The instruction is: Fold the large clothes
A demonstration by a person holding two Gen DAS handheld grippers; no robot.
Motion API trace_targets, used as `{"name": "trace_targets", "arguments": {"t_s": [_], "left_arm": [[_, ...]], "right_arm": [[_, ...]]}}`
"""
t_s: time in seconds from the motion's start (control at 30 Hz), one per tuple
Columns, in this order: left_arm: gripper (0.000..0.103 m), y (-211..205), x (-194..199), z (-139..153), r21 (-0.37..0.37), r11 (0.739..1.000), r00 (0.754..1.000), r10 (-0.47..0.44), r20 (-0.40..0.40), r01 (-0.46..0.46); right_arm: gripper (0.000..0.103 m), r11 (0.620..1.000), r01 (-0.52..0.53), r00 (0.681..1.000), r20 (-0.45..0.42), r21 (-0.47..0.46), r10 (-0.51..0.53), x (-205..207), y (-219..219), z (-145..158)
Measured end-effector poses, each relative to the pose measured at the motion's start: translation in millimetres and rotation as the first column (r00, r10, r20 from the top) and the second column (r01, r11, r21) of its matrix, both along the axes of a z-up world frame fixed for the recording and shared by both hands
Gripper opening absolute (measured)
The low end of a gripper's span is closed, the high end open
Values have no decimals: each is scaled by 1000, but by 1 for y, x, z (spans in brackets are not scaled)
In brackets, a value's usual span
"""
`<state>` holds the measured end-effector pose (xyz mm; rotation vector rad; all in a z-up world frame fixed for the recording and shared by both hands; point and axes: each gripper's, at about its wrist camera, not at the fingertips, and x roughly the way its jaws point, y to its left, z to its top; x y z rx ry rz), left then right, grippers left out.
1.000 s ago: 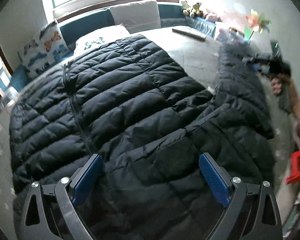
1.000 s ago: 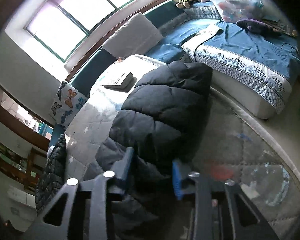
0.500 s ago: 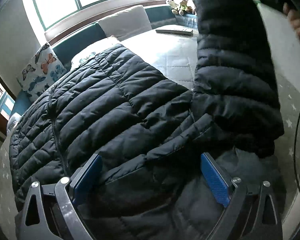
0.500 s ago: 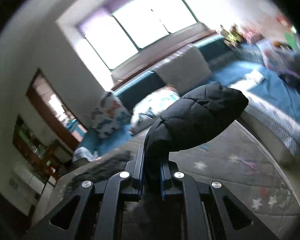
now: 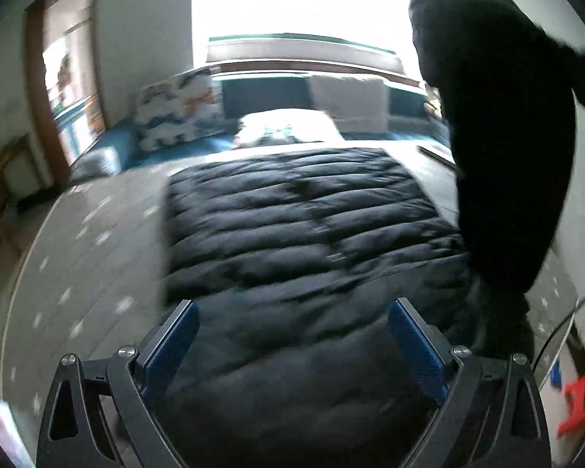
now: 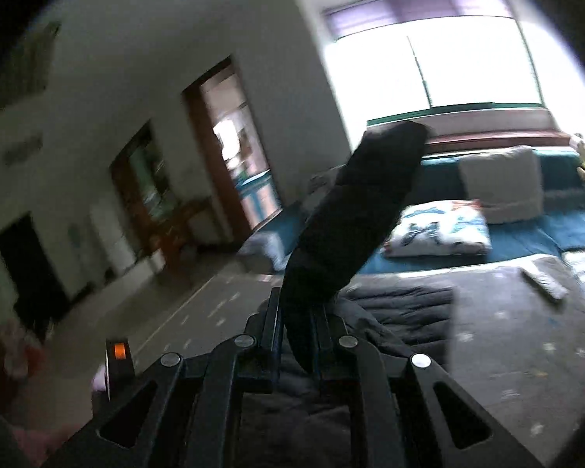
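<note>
Black quilted puffer jacket [image 5: 300, 226], padded in horizontal tubes with a soft sheen along the stitched ridges, spread flat across a pale grey mat [image 5: 97, 234] dotted with small white stars. Body of the garment roughly rectangular, left edge straight, lower part bunched into broad puffy folds. One sleeve [image 5: 507, 148] lifted off the mat, hanging as a thick, rounded, dark column at the right of the left wrist view, silhouetted against a bright window [image 5: 292, 0]. In the right wrist view the same sleeve [image 6: 355, 218] rising as a plump tapering tube, its cuffed end uppermost, its lower part pinched flat. Right gripper [image 6: 298, 335] clamped tight on that sleeve, black fingers nearly together with fabric squeezed between them; jaws just closing onto it within the last moment. Left gripper [image 5: 292, 347] spread wide, blue ribbed pads [image 5: 167, 351] well apart above the jacket's puffy lower folds, nothing pressed between them. Beyond the mat, teal cushioned seating [image 5: 261, 93] under the window, with a butterfly-print pillow [image 5: 175, 113], a plain cream cushion [image 5: 347, 101] and a white pillow [image 5: 288, 128]. Red plastic object [image 5: 581, 397] at the lower right edge, blurred, shape unclear. Much of both views smeared by motion blur.
</note>
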<state>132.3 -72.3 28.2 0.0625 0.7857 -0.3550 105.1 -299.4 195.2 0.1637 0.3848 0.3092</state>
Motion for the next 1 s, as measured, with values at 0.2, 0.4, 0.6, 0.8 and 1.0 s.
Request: {"name": "trace_targets", "arguments": {"t_s": [0.2,0.4,0.6,0.8,1.0], "left_arm": [[103,96,-18,-31,-59,987,985,146,-86,-152],[103,131,-35,-52,-105,975,972,181,-149,-198],[103,137,-34,-30,-215,960,980,155,-124,-179],[103,110,-10,-6,-238,962,989,112,-94,-131],[103,67,13,31,-227,973,999,47,1,-46]], "right_arm": [[11,973,-188,968,-193,-132,160,30,114,-68],[11,908,-348,859,-466,-234,209,52,171,-157],[15,888,-378,867,-437,-263,240,20,167,-119],[61,925,-230,923,-368,-302,109,-1,105,-82],[61,962,50,897,-412,-268,-162,12,-3,-79]]}}
